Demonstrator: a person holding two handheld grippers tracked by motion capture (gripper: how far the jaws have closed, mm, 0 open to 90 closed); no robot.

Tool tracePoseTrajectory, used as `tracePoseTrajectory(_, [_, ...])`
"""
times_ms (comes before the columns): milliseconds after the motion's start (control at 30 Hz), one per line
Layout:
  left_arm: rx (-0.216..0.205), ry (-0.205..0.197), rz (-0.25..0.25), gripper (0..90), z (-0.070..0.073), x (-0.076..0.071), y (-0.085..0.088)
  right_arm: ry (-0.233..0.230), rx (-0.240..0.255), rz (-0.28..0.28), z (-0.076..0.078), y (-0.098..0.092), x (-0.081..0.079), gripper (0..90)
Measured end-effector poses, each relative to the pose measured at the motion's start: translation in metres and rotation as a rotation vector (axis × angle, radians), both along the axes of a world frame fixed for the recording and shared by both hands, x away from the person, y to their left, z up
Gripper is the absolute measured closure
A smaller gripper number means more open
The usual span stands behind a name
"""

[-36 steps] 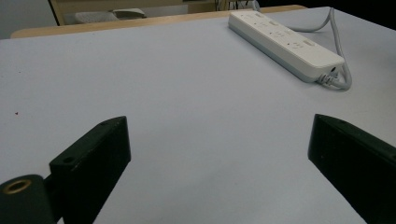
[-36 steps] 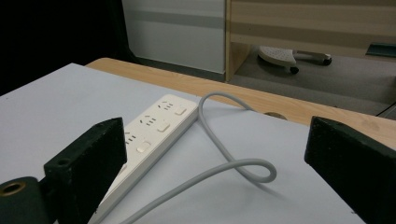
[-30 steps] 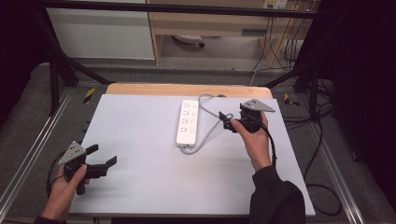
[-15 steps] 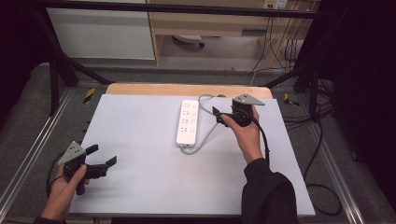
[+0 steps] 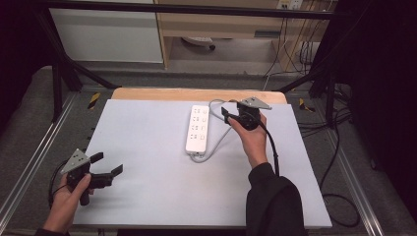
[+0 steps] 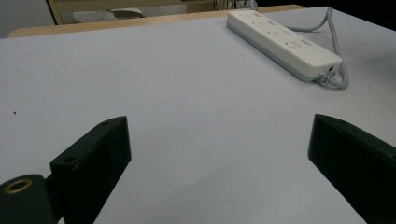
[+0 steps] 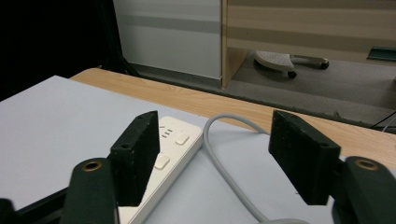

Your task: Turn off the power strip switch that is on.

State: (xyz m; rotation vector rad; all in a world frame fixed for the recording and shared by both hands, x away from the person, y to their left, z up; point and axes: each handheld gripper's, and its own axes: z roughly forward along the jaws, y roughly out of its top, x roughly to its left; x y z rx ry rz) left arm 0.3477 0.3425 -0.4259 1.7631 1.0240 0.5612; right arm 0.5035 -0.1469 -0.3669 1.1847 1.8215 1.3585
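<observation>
Item: my right gripper (image 5: 227, 116), jaws just narrowing, nothing between, beside white power strip (image 5: 198, 128) and its grey cable (image 7: 224, 161). My left gripper (image 5: 107, 166): open, empty.

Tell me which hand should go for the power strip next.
Right. The right gripper hovers just beside the power strip, jaws closing in with nothing gripped, near its cable. The left gripper sits open at the table's near left corner.
</observation>
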Motion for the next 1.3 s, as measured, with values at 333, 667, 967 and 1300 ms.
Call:
tracePoseTrajectory(333, [0.002,-0.002,-0.001,5.9,0.0,0.0,0.0,0.004,-0.001,-0.025,-0.009,0.005,0.008,47.4])
tracePoseTrajectory(667, [-0.002,-0.003,0.0,5.9,0.0,-0.001,0.0,0.01,-0.011,-0.024,-0.017,0.011,0.012,59.1])
tracePoseTrajectory(967, [-0.001,-0.004,-0.002,5.9,0.0,-0.001,0.0,-0.005,-0.016,-0.017,-0.024,0.02,0.015,74.0])
tracePoseTrajectory(1300, [-0.002,-0.005,-0.001,5.9,0.0,-0.001,0.0,0.002,-0.029,-0.005,-0.033,0.027,0.018,81.3])
